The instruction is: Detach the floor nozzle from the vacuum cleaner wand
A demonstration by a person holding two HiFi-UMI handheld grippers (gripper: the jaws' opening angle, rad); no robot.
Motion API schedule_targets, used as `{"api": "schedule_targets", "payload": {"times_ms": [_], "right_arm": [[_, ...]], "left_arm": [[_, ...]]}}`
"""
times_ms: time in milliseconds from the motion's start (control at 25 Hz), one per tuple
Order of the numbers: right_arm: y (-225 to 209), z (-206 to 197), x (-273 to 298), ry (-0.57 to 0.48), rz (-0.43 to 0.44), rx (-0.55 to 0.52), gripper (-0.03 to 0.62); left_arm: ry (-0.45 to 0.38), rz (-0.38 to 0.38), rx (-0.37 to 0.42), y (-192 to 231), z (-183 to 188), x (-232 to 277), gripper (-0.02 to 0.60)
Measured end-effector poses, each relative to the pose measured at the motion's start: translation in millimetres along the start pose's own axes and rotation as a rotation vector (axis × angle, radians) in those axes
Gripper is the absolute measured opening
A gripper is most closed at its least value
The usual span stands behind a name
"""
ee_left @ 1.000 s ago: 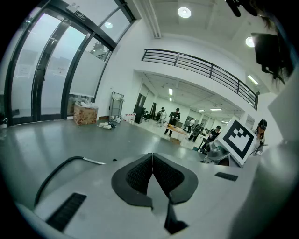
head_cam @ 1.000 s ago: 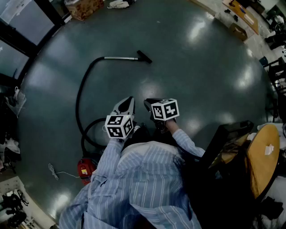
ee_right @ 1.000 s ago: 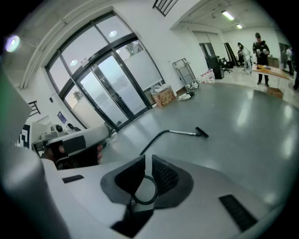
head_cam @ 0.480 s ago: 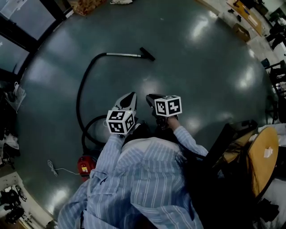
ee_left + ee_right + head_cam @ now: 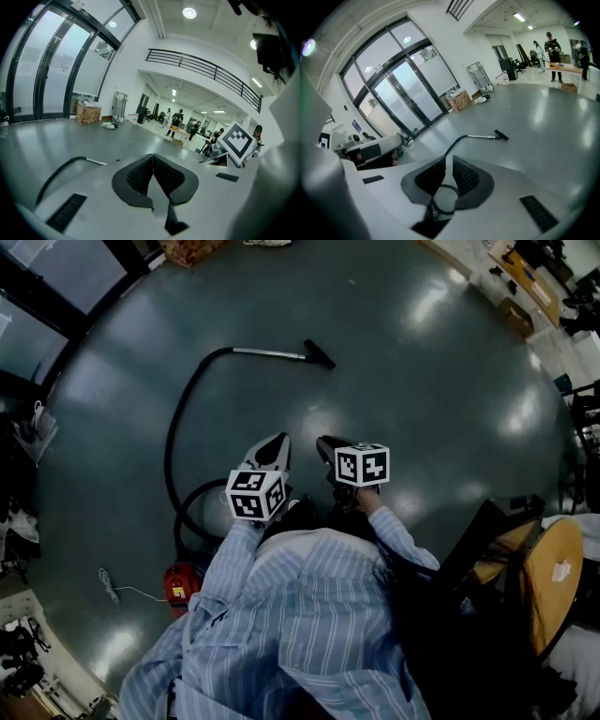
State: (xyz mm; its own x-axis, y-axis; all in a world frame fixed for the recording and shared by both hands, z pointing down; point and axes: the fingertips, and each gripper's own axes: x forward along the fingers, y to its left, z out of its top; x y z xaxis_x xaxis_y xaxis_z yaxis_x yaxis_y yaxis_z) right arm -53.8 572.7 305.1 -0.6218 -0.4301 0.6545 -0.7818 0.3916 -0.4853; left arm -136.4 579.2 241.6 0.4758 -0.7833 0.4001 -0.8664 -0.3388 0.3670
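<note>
Both grippers hang over the glossy grey-green floor (image 5: 441, 381), well short of the vacuum. The left gripper (image 5: 279, 440) has a smooth white shell, and its dark ribbed pads (image 5: 140, 174) meet at the tips in a closed V with nothing between them. The right gripper (image 5: 324, 442) shows a narrow slit between its ribbed pads (image 5: 464, 176), and that slit is empty too. Each carries a cube with black-and-white square markers, the left cube (image 5: 255, 495) and the right cube (image 5: 362, 465), above blue-and-white striped sleeves (image 5: 234, 559).

Out ahead lies the floor nozzle (image 5: 321, 353), a short flat black bar. It is joined to the thin, straight, silvery metal wand (image 5: 270, 353), and both rest flat on the floor, well apart from both grippers. From the wand a black hose (image 5: 174, 432) curves back in a long arc, then coils near the red vacuum body (image 5: 178, 585) beside the person's left elbow. The right gripper view shows the nozzle (image 5: 501, 135) beyond the jaw tips.
</note>
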Motion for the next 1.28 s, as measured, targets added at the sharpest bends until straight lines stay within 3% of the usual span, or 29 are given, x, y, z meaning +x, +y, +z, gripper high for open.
{"api": "schedule_targets", "payload": {"times_ms": [440,1040,1280], "right_arm": [[11,7,14,-0.072,0.022,0.154,0.051],[-5,-6,18,-0.018,-0.010,0.171,0.051],[-23,21,41,0.034,0.015,0.134,0.051]], "left_arm": [[0.012,0.016,0.004,29,-6,-21,0.008],[0.029,0.054,-0.112,54,-30,-18,0.008],[0.037,0.096,-0.134,69,-14,16,0.008]]}}
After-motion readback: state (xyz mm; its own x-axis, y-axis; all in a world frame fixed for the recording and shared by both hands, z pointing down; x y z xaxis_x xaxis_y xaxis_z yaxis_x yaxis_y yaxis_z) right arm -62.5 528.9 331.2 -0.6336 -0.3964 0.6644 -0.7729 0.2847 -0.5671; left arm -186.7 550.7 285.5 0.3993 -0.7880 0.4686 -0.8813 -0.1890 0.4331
